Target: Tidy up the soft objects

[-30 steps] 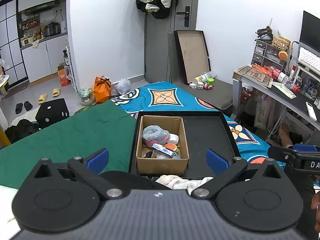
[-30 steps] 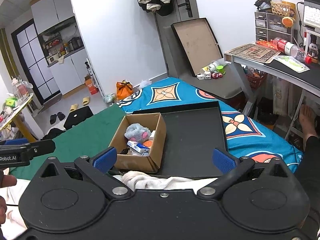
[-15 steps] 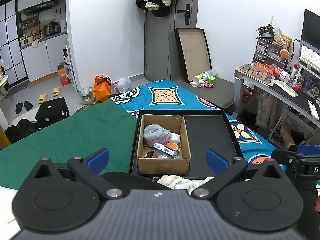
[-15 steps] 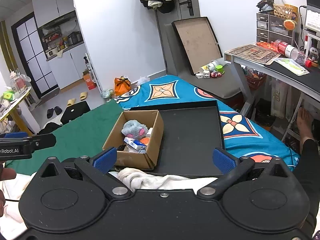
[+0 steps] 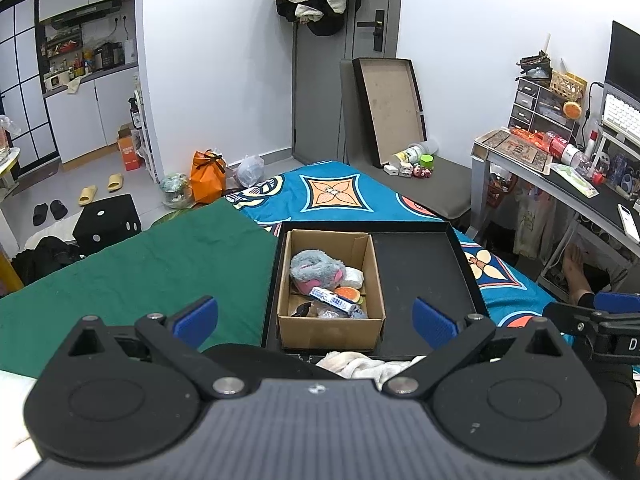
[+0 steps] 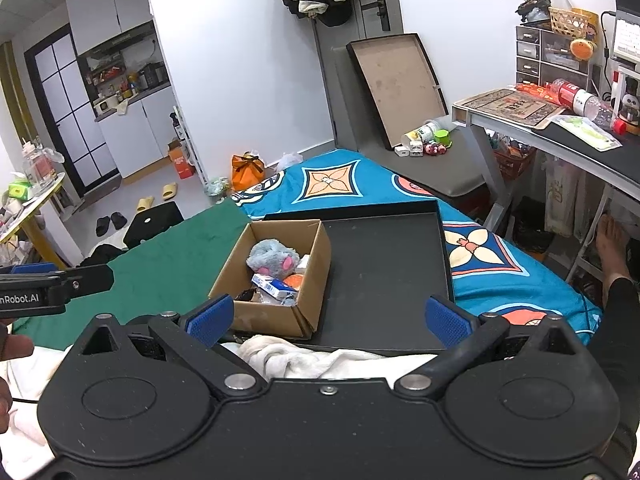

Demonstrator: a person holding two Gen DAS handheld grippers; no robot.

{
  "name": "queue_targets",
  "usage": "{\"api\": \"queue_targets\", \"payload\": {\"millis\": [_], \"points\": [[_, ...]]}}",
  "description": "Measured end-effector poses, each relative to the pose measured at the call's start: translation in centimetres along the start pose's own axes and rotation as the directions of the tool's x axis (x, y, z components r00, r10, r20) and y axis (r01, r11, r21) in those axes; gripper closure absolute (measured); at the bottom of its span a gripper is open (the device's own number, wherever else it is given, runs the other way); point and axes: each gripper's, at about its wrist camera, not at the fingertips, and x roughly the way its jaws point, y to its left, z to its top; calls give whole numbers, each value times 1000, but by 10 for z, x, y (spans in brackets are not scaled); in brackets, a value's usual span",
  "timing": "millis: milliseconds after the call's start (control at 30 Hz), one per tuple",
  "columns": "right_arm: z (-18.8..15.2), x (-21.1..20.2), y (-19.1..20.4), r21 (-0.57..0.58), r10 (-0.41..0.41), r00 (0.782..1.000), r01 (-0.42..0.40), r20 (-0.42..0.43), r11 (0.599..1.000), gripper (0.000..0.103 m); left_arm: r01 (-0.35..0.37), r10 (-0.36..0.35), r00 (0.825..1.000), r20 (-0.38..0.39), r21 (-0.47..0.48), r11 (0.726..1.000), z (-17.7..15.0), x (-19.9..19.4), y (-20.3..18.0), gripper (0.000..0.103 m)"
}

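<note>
Hovering short of the cardboard box (image 5: 331, 280), the left gripper (image 5: 315, 317) and right gripper (image 6: 326, 320) hold fingers spread, empty; probably readying for the grey plush (image 6: 273, 257).

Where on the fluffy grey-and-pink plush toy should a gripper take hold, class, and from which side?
Probably from above, closing across the rounded grey top of the fluffy grey-and-pink plush toy. The walls of the brown cardboard box block side approaches, and its top stands above the items around it.
</note>
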Motion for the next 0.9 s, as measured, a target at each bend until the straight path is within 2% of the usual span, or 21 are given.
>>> {"api": "queue_targets", "payload": {"millis": [900], "points": [[-2,1,-5,17,7,1000,-7,0,1000,0,-3,3,1000,-17,-7,1000,-1,4,-3,0]]}}
